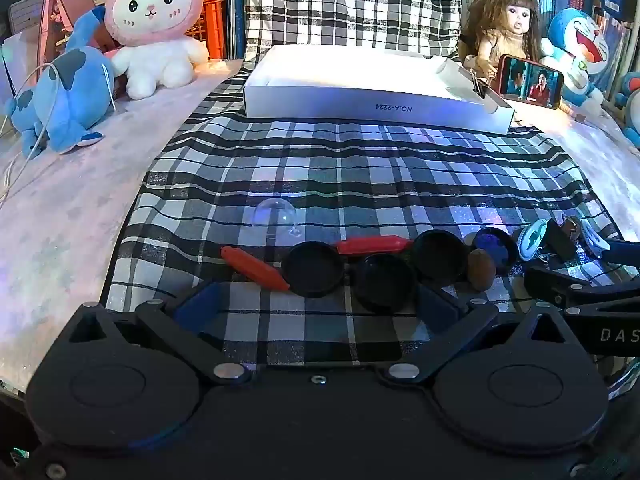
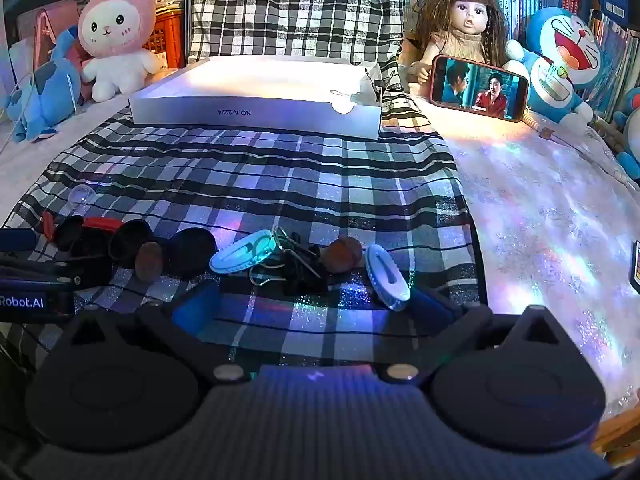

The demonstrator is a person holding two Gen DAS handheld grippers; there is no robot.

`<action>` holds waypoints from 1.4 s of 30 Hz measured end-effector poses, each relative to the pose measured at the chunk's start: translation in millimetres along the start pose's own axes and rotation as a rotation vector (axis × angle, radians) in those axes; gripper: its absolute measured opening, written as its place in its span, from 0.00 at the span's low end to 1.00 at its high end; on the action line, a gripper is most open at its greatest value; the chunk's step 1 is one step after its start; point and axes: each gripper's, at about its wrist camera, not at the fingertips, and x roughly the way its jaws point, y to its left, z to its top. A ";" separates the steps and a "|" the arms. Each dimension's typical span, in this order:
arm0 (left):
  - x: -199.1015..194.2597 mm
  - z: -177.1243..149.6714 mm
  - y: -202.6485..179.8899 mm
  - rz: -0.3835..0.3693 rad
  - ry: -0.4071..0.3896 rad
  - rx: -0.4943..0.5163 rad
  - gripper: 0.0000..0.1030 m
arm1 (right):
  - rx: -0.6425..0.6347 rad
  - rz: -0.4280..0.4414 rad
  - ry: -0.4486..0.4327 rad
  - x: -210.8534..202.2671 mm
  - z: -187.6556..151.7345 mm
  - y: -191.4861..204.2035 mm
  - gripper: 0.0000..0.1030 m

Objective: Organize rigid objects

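Both hand-held grippers, left and right, gape wide, empty, near edge of a row of caps, red clips, binder clips. Risk: crowded pieces get nudged or two caught together. White box sits far. Plaid cloth on desk; plush toys, shelves behind.

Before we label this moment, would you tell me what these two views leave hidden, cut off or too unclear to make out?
- Inside of the white box: both views see only its near wall and glare; contents cannot be told.
- Binder clips, right wrist view: a dark tangle; their number is unclear.
- Right gripper, left wrist view: cut off by the right edge.
- Black round lids: dark; whether caps or dishes is unclear.
- Clear dome: transparent, its outline faint.
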 end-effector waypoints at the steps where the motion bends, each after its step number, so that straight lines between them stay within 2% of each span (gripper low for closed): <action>1: 0.0 0.1 0.1 -0.001 0.003 -0.002 1.00 | -0.001 -0.001 0.001 0.0 0.0 0.0 1.00; 42: 0.2 0.2 0.1 -0.003 0.010 -0.003 1.00 | -0.002 -0.002 -0.001 -0.6 -0.6 -0.5 1.00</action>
